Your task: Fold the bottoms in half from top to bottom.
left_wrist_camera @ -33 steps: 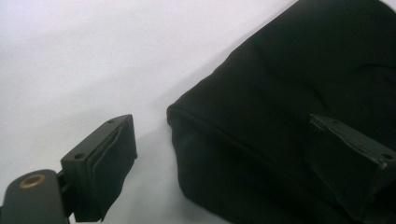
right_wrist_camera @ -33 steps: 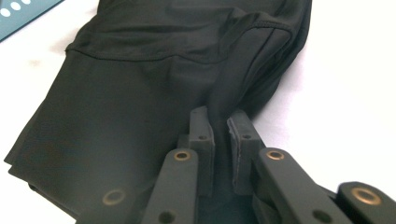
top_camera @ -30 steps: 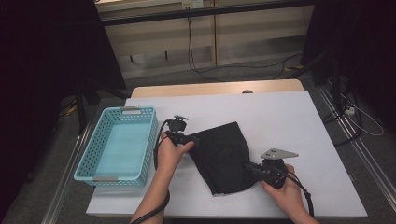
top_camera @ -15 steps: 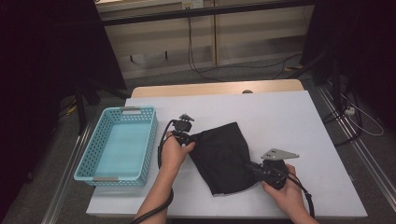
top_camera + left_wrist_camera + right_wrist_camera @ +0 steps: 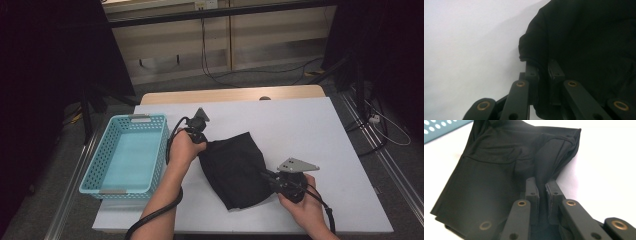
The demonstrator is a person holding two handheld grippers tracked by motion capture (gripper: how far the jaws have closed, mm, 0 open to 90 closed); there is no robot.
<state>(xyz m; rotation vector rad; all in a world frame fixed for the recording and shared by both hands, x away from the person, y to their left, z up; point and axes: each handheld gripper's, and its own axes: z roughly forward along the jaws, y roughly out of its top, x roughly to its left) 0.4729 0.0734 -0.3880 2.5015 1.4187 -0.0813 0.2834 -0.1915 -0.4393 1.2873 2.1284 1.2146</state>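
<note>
While the white table (image 5: 310, 135) spreads wide under both grippers, its far edge backs onto a strip of bare wood (image 5: 225, 95) beyond the left gripper. Beside that gripper, on its outer side and well away from the right one, sits a turquoise perforated basket (image 5: 102, 165) near the table's left edge; a corner of it (image 5: 441, 130) also shows at the top left of the right gripper view.

Between the two grippers lies a black garment (image 5: 235, 167), crumpled and partly folded, stretching from the left gripper down to the right one. In the right gripper view the cloth (image 5: 499, 170) fans out ahead of the jaws with a hem and several creases.

At the garment's far left corner the left gripper (image 5: 199, 139), held in the person's left hand (image 5: 182, 150), has its jaws nearly together with a fold of black cloth (image 5: 586, 45) pinched between them, as the left gripper view (image 5: 543, 72) shows.

At the garment's near right edge the right gripper (image 5: 267, 177), held in the right hand (image 5: 300, 205) with its grey plate on top, likewise clamps a bunched ridge of the fabric between its close-set jaws (image 5: 541, 192).
</note>
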